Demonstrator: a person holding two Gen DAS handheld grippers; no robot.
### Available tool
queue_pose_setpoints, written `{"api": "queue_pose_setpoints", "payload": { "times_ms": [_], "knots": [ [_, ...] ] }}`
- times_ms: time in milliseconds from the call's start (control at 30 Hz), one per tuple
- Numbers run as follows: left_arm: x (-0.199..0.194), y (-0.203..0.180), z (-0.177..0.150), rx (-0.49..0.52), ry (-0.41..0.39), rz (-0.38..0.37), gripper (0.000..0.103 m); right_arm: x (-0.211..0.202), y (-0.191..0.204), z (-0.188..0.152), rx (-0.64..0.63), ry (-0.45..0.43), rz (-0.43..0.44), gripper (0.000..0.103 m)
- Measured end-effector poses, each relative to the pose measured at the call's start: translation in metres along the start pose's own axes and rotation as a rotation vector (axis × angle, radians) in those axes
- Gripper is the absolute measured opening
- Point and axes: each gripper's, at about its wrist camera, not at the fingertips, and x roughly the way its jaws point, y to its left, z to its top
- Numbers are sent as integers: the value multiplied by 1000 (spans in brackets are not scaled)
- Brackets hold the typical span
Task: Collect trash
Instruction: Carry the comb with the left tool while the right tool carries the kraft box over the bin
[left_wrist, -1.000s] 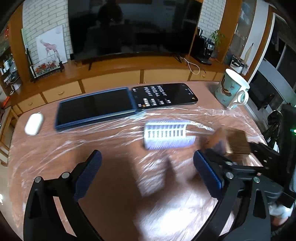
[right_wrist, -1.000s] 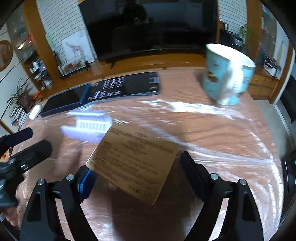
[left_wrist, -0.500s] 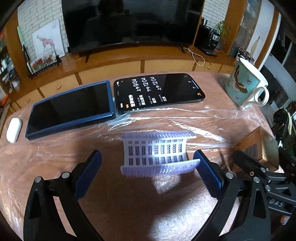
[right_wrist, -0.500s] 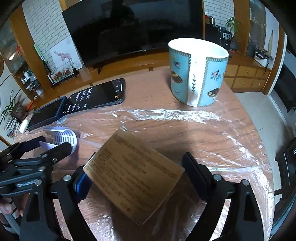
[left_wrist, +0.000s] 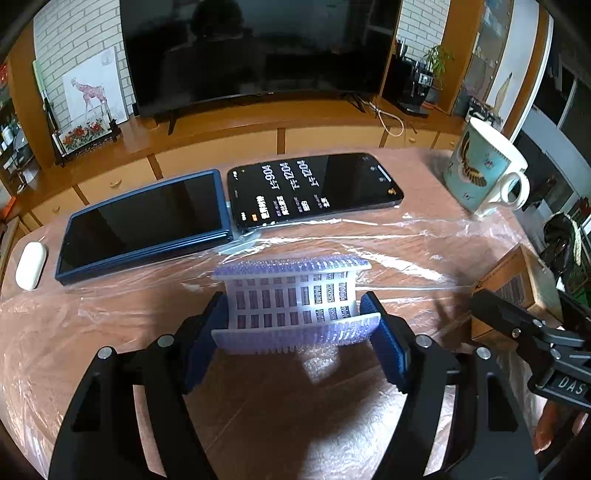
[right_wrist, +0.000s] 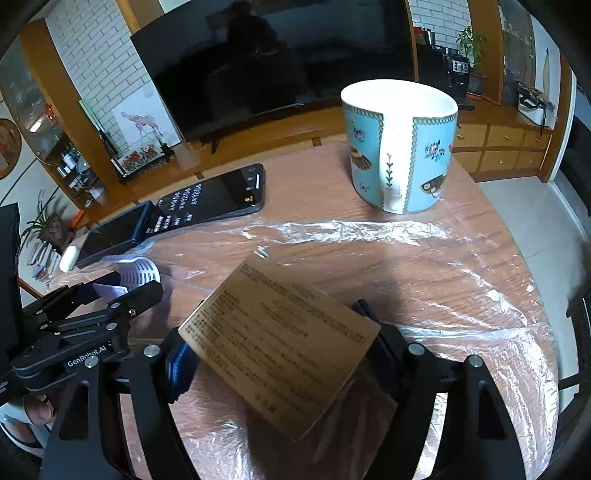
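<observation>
Both claws have just been closing: left claw (left_wrist: 295, 332) pinches the roller (left_wrist: 295, 299), right claw (right_wrist: 280, 354) the box (right_wrist: 280, 343) (lifting comes next).

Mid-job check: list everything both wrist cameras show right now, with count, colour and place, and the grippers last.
Ribbed plastic roller: one, white-lilac, between left pads.
Printed cardboard box: one, tan, between right pads.
Clear plastic film: one sheet, covering the wooden table.
Ceramic mug: one, turquoise-white, upright, far right.
Lit phone: one, black, far side.
Cased tablet: one, blue, left of phone.
Oval case: one, white, far left.
Television: one, black, on cabinet.
Left gripper: just closed on roller.
Right gripper: just closed on box.
</observation>
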Motion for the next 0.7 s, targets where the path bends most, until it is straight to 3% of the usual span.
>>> {"api": "queue_pose_setpoints", "payload": {
  "times_ms": [700],
  "knots": [
    [-52,15,-37,-13,-27,-8,74,-36,29,-37,-23,55,132,75]
  ]
}}
